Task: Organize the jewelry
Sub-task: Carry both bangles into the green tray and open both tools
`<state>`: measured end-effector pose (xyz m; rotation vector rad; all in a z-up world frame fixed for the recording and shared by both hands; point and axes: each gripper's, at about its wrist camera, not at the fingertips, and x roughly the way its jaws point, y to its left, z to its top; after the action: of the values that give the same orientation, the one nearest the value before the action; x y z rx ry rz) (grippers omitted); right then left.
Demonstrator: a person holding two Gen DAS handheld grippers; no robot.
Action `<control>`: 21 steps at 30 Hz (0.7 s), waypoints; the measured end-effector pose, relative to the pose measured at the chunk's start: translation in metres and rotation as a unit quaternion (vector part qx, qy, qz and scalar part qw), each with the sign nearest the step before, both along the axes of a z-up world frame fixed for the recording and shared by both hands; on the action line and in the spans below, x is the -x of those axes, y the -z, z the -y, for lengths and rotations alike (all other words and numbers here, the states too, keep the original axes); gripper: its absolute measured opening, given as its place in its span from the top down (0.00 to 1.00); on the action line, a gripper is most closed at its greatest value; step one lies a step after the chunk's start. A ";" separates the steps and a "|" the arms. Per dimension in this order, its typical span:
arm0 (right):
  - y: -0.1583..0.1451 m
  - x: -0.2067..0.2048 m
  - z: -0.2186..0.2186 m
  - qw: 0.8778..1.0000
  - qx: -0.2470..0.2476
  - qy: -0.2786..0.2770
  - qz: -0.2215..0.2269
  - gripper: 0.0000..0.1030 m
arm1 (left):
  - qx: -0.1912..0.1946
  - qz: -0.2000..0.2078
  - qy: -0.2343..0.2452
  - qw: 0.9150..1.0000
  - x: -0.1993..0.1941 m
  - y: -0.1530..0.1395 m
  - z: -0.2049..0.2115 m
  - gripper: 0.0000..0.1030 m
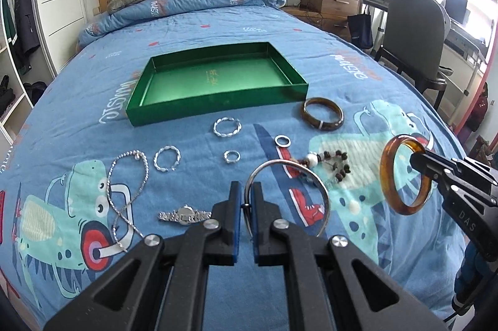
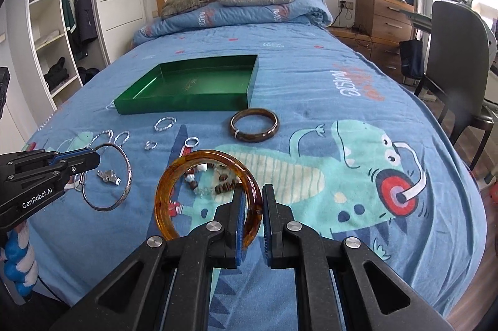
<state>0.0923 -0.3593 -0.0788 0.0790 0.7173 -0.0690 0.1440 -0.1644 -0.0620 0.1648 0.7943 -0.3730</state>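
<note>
The left gripper [image 1: 246, 191] is clamping the thin silver bangle [image 1: 320, 184] by its rim, the jaws standing nearly together with the wire of the hoop pinched between the blue pads. The bangle is hanging clear of the bed, its open loop projecting forward and to the right of the fingers. The right gripper [image 2: 252, 200] is likewise gripping the amber resin bangle [image 2: 174, 184] at one point on its band, the jaws closed narrow onto it and the ring standing out to the left of the fingers. An edge grip of this kind is leaving each hoop free below the jaws, which should allow a clean drop into a container.

Both bangles are being held above the blue dinosaur-print bedspread [image 1: 358, 75], well short of the green tray [image 1: 218, 105], which is lying empty further up the bed and is the probable destination.

The remaining pieces are lying on the bedspread between grippers and tray: a dark brown bangle [image 1: 323, 114] just beside the tray's near right corner, two twisted silver rings [image 1: 227, 127] [image 1: 166, 158], two small plain rings [image 1: 282, 141] [image 1: 232, 156], a silver chain [image 1: 124, 191], a silver wristwatch [image 1: 183, 214] and a wooden bead bracelet [image 1: 330, 164].
</note>
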 end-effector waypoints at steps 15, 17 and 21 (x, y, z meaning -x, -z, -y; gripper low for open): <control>-0.056 -0.181 -0.005 0.998 -0.010 -0.029 0.051 0.90 | 0.022 0.021 -0.080 0.996 -0.166 -0.040 -0.033 0.95; -0.051 -0.213 -0.007 0.998 -0.013 -0.031 0.043 0.90 | 0.021 0.019 -0.085 0.996 -0.193 -0.038 -0.032 0.95; -0.028 -0.270 -0.008 0.999 -0.018 -0.032 0.016 0.90 | 0.022 0.003 -0.096 0.995 -0.242 -0.025 -0.029 0.95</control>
<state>0.3624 -0.3508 -0.0506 0.0917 0.6884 0.0064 0.3862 -0.1351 -0.0371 0.0478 0.7877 -0.2079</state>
